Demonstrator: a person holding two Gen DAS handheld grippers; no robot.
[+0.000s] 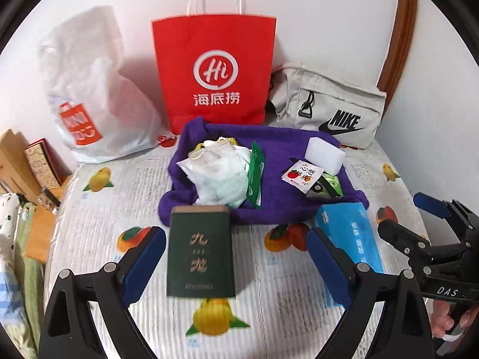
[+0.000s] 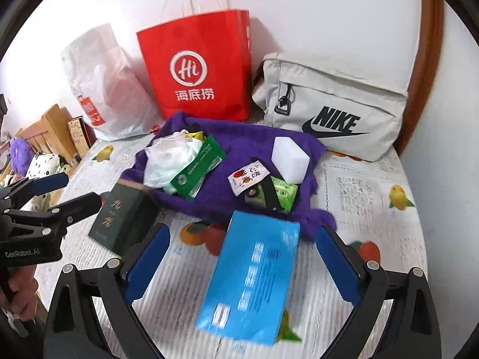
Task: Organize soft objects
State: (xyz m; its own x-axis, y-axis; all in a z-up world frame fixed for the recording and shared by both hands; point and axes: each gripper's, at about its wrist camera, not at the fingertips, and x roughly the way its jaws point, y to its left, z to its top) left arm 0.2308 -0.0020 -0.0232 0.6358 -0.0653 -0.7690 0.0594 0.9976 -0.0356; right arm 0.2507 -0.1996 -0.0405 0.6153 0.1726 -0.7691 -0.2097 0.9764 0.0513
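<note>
Left wrist view
Left tool [image 1: 236, 257]: jaws spread wide, blue pads clear of everything; the dark green rectangular box with gold characters [image 1: 200, 251] lies flat between them, untouched.
Right tool [image 1: 419, 218]: seen at the right edge, cut off by the frame; jaws apart, nothing held.
Hidden: the light blue soft tissue pack [image 1: 351, 234] is partly covered by the left tool's right finger; its print is blurred.
Purple knitted cloth [image 1: 278, 191]: spread on the fruit-printed surface [image 1: 269, 296], edges bunched up like a shallow nest.
In the cloth: crumpled white plastic wrapper [image 1: 218, 176], green sachet [image 1: 256, 176], white foam block [image 1: 326, 154], small white fruit-print sachet [image 1: 301, 176], green-and-black packet [image 1: 326, 187] half under it.
Behind: red paper carrier bag [image 1: 214, 71], white plastic shopping bag [image 1: 95, 89], beige Nike fabric pouch [image 1: 329, 104]; contents of all three unseen.

Right wrist view
Right tool [image 2: 242, 267]: jaws wide, pads not touching; the tissue pack [image 2: 251, 275] lies between them on the surface [image 2: 374, 209], one corner against the cloth [image 2: 239, 155].
Left tool [image 2: 57, 193]: at the left edge, open; a hand [image 2: 18, 287] grips its handle.
Green box [image 2: 122, 221]: left of the tissue pack, its far end at the cloth's edge.
</note>
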